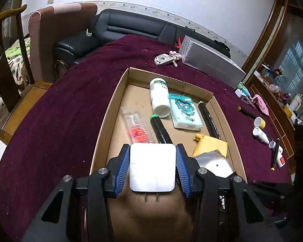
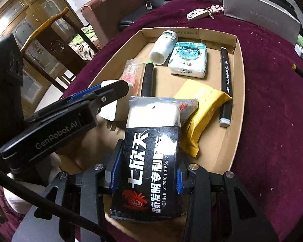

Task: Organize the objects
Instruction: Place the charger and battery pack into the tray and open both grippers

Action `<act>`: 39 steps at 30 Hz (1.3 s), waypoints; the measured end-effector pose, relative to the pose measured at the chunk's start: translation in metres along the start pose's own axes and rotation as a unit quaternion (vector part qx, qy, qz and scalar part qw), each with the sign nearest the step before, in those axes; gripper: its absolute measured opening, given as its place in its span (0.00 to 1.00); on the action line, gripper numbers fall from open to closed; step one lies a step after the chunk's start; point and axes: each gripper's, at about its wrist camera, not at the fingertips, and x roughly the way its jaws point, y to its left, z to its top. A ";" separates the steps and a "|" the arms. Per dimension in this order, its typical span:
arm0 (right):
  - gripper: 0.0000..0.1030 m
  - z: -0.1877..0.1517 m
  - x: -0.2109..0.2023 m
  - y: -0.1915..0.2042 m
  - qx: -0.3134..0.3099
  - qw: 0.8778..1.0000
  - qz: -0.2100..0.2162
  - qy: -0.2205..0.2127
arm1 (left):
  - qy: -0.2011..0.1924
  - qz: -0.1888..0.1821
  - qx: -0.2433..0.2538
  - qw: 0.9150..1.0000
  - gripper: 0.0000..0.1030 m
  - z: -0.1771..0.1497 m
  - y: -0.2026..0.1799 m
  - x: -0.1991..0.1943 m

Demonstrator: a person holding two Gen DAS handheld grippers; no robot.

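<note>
My left gripper (image 1: 152, 168) is shut on a white charger plug (image 1: 152, 167) and holds it over the near end of the cardboard tray (image 1: 111, 104). It shows from the side in the right wrist view (image 2: 111, 94). My right gripper (image 2: 145, 173) is shut on a black and white snack packet (image 2: 151, 155), over the tray's near end (image 2: 239, 92). In the tray lie a white bottle (image 1: 159, 98), a tissue pack (image 1: 184, 111), a yellow packet (image 2: 200, 109), two black markers (image 2: 226, 84) and a clear red-printed packet (image 1: 137, 129).
The tray sits on a maroon tablecloth (image 1: 60, 121). Beyond it lie a car key (image 1: 163, 59) and a grey box (image 1: 210, 62). To the right lie small bottles (image 1: 260, 134), a pen (image 1: 246, 112) and a pencil (image 1: 274, 155). Chairs and a black sofa (image 1: 121, 28) stand behind.
</note>
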 end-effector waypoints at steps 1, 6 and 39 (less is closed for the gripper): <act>0.39 0.001 0.002 0.000 0.000 1.000 -0.001 0.001 | -0.001 -0.002 -0.003 1.000 0.38 0.001 0.001 -0.001; 0.39 0.005 0.009 -0.002 -0.002 1.000 -0.007 0.002 | -0.021 -0.018 -0.020 0.999 0.39 0.003 0.006 -0.014; 0.53 -0.008 -0.067 -0.027 0.037 0.996 -0.007 -0.076 | -0.030 -0.085 -0.090 0.992 0.56 -0.010 -0.008 -0.071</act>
